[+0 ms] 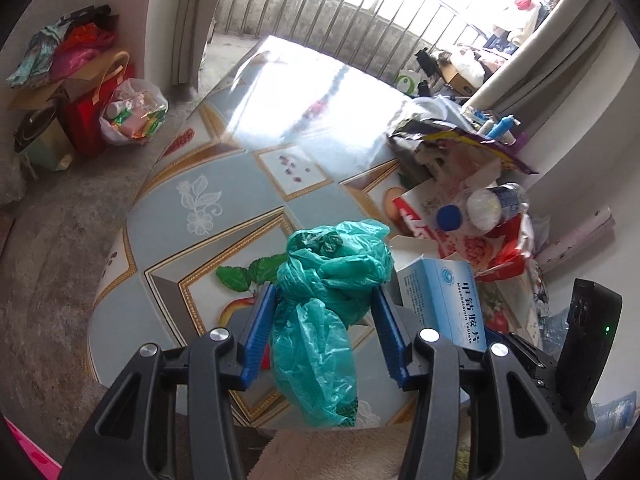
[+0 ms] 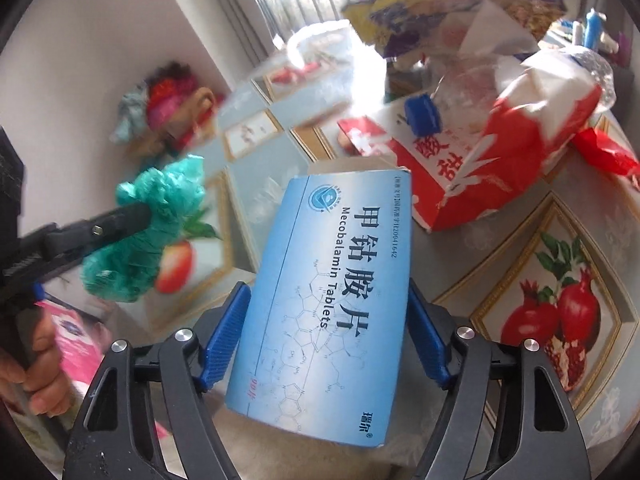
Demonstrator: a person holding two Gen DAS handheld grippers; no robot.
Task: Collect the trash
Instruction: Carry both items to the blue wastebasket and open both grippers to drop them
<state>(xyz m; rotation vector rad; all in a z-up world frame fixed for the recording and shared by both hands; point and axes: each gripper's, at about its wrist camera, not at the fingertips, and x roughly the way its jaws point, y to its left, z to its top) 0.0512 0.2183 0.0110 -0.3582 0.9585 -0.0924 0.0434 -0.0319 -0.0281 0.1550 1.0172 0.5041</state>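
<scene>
A crumpled green bag (image 1: 332, 300) hangs between my left gripper (image 1: 326, 300), the blue pads (image 1: 260, 328) pressed into its bunched middle, its tail drooping toward 6 o'clock over the table (image 1: 224, 168). My right gripper (image 2: 326, 312) clamps a blue tablet box (image 2: 332, 300) by its long sides, jaws spread wide around it, the box's open end pointing to 12 o'clock. In the right view the green bag sits at 9 o'clock, with a hand (image 2: 36, 364) on the left gripper's handle at 8 o'clock. Beyond the box, at 1 o'clock, lies a heap: a red-and-white pack (image 2: 500, 160), a clear bottle with a blue cap (image 2: 422, 114), torn wrappers (image 2: 452, 8). On the floor at 10 o'clock in the left view stand bags (image 1: 132, 112) by the wall.
</scene>
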